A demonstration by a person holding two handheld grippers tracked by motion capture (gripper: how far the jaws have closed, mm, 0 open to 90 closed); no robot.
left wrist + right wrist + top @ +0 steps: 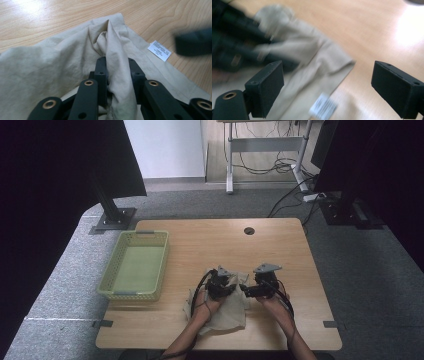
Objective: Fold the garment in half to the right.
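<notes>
One pair of tongs pinches the cloth, the other waits wide open.

The left tongs (117, 72) squeeze a fold of the tan cloth (50, 65) to lift it. The right tongs (325, 87) hold nothing, beside its tag (323, 107). The cloth lies on the desk (280, 245) near the green basket (112, 282).

The surface (280, 245) carries a basket (134, 265) on its left part and a cloth (225, 312) near its front edge, right of the basket and apart from it. The left claw (231, 285) sits on the cloth; the right claw (248, 290) is just beside it, at the cloth's right edge. A label (159, 50) lies at that edge. A hole (249, 230) lies toward the surface's rear edge.
</notes>
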